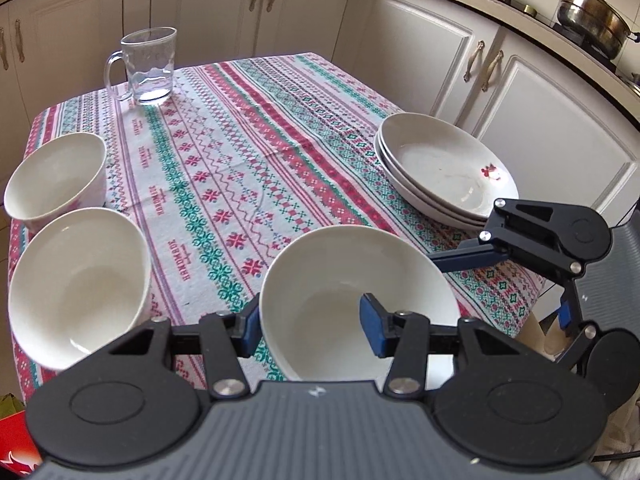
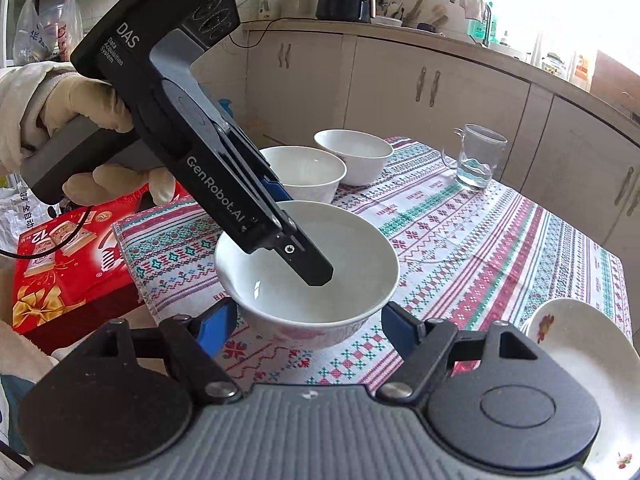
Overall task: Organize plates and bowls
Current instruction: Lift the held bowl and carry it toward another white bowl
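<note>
A white bowl [image 1: 352, 300] stands near the front edge of the patterned tablecloth [image 1: 240, 160]. My left gripper [image 1: 310, 320] is open and straddles the bowl's near rim, one finger inside and one outside. The bowl also shows in the right wrist view [image 2: 312, 280], where the left gripper [image 2: 288, 236] reaches down into it. Two more white bowls [image 1: 76, 288] [image 1: 56, 180] stand at the left. A stack of white plates [image 1: 444, 168] sits at the right. My right gripper [image 2: 308, 324] is open, empty, close in front of the bowl.
A glass mug [image 1: 148, 66] stands at the table's far corner. White cabinets surround the table. A red gift box [image 2: 68, 264] sits beside the table's left end. Pots stand on the counter [image 1: 592, 12].
</note>
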Demonstrator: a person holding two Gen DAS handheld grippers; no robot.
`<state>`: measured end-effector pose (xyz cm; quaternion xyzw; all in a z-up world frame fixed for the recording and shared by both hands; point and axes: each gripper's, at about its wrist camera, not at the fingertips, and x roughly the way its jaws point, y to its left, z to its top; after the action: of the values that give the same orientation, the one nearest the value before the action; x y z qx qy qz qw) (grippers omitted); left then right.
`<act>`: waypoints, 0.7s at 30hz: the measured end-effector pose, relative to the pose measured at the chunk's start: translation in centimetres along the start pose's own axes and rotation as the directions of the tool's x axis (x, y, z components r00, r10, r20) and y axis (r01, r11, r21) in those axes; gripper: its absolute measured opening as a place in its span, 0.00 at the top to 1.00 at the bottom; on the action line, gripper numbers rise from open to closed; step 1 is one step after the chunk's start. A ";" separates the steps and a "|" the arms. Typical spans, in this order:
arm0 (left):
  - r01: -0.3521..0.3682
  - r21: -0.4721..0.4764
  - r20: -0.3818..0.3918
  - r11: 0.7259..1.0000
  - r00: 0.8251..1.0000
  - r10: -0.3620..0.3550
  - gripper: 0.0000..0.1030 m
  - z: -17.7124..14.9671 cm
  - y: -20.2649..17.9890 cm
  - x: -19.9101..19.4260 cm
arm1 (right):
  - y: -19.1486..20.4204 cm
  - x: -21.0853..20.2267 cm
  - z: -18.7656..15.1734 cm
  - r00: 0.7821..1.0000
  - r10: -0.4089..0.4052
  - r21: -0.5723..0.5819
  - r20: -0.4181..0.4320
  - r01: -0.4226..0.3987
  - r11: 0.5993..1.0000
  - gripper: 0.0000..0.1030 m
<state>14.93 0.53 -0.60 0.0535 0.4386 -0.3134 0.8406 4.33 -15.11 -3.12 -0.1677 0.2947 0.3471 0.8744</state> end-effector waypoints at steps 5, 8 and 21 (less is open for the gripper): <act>0.004 0.023 -0.011 1.000 1.000 -0.003 0.53 0.9 -0.5 1.3 | -1.1 -0.1 -0.6 1.000 -0.021 0.022 -0.007 0.021 1.000 0.19; 0.005 0.033 -0.012 0.999 1.000 -0.005 0.53 1.2 -0.6 1.7 | -1.5 0.0 -0.8 1.000 -0.029 0.037 -0.011 0.029 0.999 0.19; -0.021 0.015 -0.016 1.000 1.000 0.021 0.53 0.9 0.7 1.7 | -1.4 1.2 -0.4 1.000 -0.010 0.051 -0.010 0.011 0.999 0.19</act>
<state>16.72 -0.07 -1.52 0.0670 0.4425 -0.3075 0.8397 5.87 -15.71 -4.04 -0.1485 0.3070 0.3339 0.8788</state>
